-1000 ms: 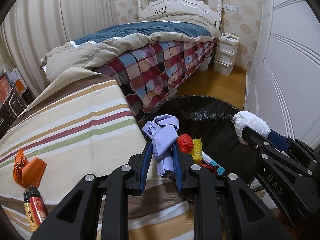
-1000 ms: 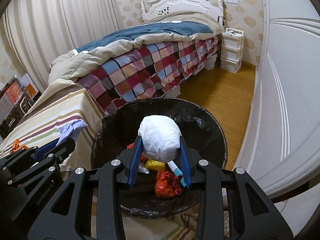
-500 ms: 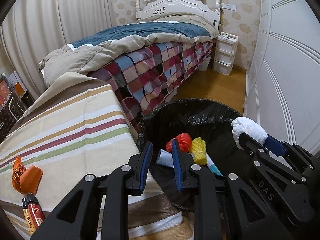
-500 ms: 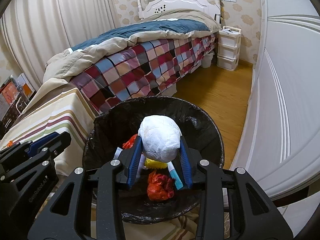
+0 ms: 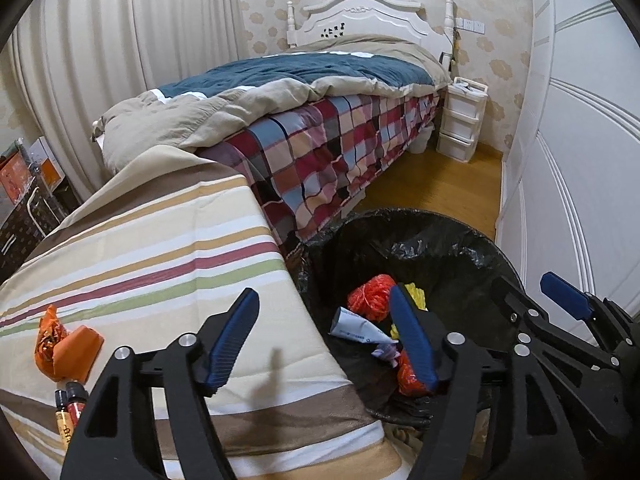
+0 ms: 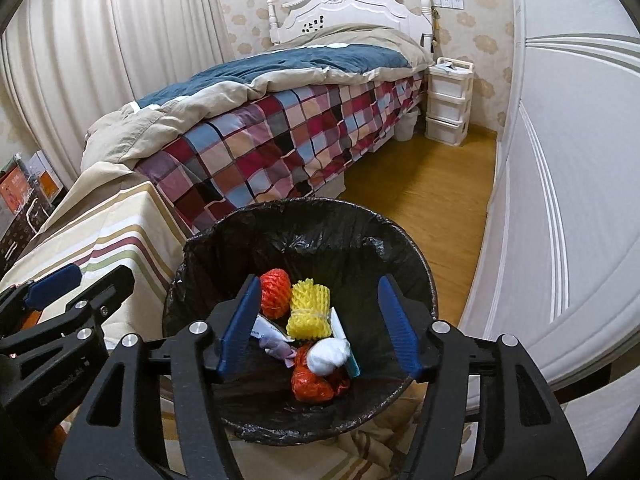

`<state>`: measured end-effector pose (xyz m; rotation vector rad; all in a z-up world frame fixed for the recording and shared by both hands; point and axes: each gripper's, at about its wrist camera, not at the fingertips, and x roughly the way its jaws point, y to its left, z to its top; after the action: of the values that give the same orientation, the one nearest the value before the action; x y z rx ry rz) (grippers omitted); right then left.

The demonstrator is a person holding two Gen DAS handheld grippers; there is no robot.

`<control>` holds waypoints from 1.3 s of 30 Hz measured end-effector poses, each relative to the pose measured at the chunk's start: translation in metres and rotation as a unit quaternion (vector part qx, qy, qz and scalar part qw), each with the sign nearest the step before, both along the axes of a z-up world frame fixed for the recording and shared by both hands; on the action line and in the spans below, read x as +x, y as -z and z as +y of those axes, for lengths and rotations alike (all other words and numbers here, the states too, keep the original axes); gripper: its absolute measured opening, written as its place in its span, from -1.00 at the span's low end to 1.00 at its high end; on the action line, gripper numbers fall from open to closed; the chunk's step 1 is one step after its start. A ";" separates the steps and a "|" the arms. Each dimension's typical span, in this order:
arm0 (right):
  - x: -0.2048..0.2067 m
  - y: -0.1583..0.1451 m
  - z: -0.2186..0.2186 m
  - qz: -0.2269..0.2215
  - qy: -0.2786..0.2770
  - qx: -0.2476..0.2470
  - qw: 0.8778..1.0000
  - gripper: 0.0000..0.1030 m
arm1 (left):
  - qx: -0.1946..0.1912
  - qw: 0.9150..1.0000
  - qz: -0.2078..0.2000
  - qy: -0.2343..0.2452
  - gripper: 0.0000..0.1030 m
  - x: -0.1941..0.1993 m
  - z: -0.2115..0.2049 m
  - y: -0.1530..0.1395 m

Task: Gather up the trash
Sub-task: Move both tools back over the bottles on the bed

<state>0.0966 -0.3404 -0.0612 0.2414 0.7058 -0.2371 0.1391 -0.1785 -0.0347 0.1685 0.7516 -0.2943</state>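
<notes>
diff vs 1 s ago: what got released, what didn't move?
Both grippers let go. Left gripper dropped the crumpled lilac paper into the black-lined trash bin; right gripper dropped the white paper wad there. Both jaws are opening, empty. Orange wrapper on the striped cloth stayed put.

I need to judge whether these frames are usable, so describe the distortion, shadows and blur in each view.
Left wrist view: strong fisheye bends the wardrobe and curtain; dark vignette in the corners; a soft shadow of a finger falls on the striped cloth; sharp overall. Right wrist view: same bowing and vignette; the white wad in the bin looks slightly blurred; even indoor light, no glare.
</notes>
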 end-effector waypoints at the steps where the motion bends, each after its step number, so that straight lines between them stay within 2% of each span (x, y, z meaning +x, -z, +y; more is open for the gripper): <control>1: -0.001 -0.001 0.001 0.000 0.001 -0.001 1.000 0.25 | 0.000 1.000 -0.001 -0.001 0.37 -0.001 0.001 -0.001; 14: -0.013 -0.008 0.016 -0.001 -0.006 0.001 1.000 0.34 | 0.000 1.000 -0.001 -0.031 0.48 -0.018 0.044 -0.007; 19: -0.022 -0.010 0.040 -0.001 -0.026 0.003 1.000 0.35 | -0.004 0.999 0.002 -0.049 0.49 -0.030 0.068 -0.008; 23: -0.029 -0.017 0.061 -0.002 -0.044 -0.014 0.999 0.41 | -0.009 0.998 -0.002 -0.063 0.49 -0.038 0.086 -0.013; 29: -0.035 -0.023 0.084 -0.007 -0.068 -0.004 0.998 0.42 | -0.016 0.996 -0.008 -0.087 0.49 -0.049 0.115 -0.018; 39: -0.037 -0.019 0.134 0.005 -0.121 -0.001 0.993 0.42 | -0.022 0.989 0.000 -0.146 0.49 -0.061 0.176 -0.011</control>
<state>0.0600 -0.2064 -0.0425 0.1517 0.7368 -0.0072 0.0778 -0.0024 -0.0235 0.0149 0.7586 -0.0321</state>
